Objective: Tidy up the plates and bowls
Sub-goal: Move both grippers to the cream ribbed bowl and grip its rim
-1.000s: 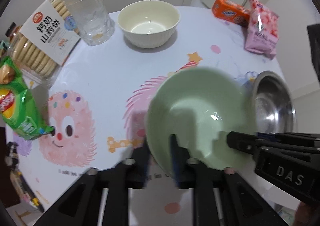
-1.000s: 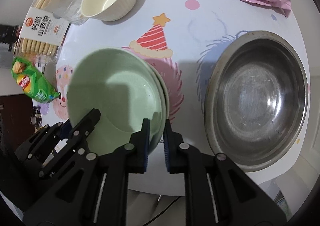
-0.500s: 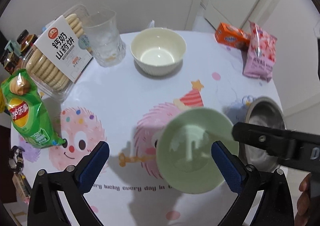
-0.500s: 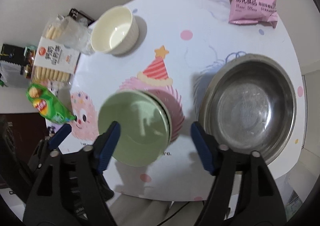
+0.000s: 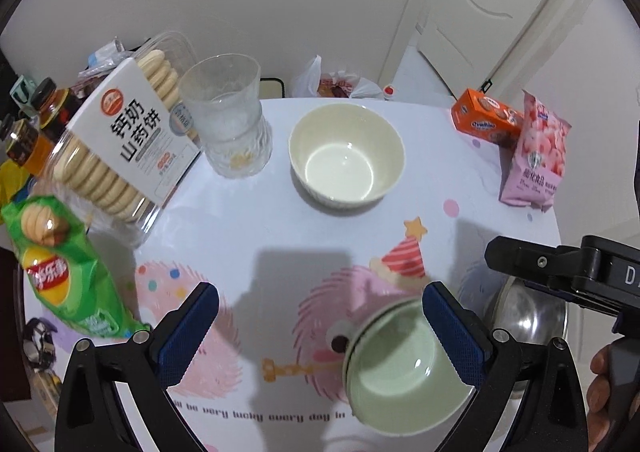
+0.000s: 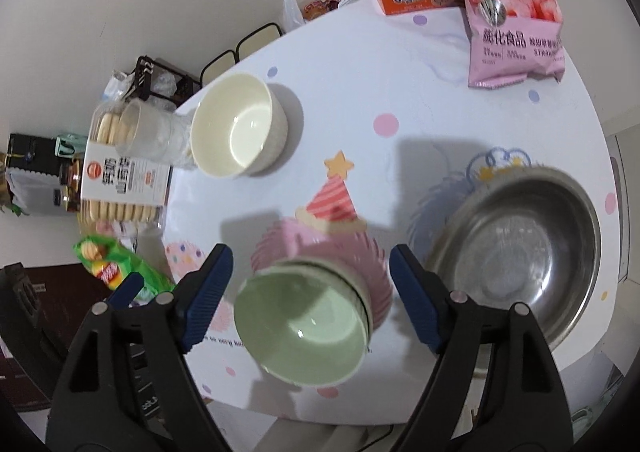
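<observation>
A round table [image 5: 248, 220] with a white cloth printed with pink fuzzy cartoon monsters stands in a pale-walled room.

Nearest the cameras, the left gripper [image 5: 320, 328] hangs above the table with its blue-padded jaws spread wide, holding nothing. The right gripper [image 6: 310, 296] also hangs with its jaws apart and empty; they have just been opening.

Below both sit the green bowls [image 6: 304, 332], stacked one inside another near the table's front edge, touching neither gripper. In the right wrist view the stack lies between the right gripper's pads but apart from them. Just beside the stack is a large steel bowl [image 6: 520, 252], empty.

Further back, near the middle of the table, stands a cream bowl [image 5: 347, 158], upright and empty. Left of it is a clear glass [image 5: 226, 120], then a biscuit pack [image 5: 120, 140] and a green crisp bag [image 5: 64, 272]. At the far right edge sit an orange box [image 5: 486, 120] and a pink snack bag [image 5: 536, 160]. A white door [image 5: 500, 12] shows behind.
</observation>
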Available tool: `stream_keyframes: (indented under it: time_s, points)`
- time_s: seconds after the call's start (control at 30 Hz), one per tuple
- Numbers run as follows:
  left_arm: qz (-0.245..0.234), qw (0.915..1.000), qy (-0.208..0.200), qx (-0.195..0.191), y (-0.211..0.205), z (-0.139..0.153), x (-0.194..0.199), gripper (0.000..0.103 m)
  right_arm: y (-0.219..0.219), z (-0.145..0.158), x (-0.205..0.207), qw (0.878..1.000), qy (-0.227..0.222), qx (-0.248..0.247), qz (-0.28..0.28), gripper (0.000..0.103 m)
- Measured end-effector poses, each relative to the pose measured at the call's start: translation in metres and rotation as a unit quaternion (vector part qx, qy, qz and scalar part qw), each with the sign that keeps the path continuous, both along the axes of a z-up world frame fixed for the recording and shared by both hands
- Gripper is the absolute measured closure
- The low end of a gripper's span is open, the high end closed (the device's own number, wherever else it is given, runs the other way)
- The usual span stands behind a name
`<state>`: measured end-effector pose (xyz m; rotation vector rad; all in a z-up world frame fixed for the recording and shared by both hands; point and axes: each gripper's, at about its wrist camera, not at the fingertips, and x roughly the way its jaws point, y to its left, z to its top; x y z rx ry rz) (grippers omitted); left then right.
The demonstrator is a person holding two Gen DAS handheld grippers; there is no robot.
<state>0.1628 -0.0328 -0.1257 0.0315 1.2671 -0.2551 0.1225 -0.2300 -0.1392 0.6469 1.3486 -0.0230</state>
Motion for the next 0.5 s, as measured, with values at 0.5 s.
stream_keyframes:
  time_s: [0.5]
  points:
    - [0.000,0.9996,0.028,-0.004,-0.014,-0.047,0.080,0.000,-0.009,-0.037,0.083,0.999,0.029,0.005,-0.017,0.022]
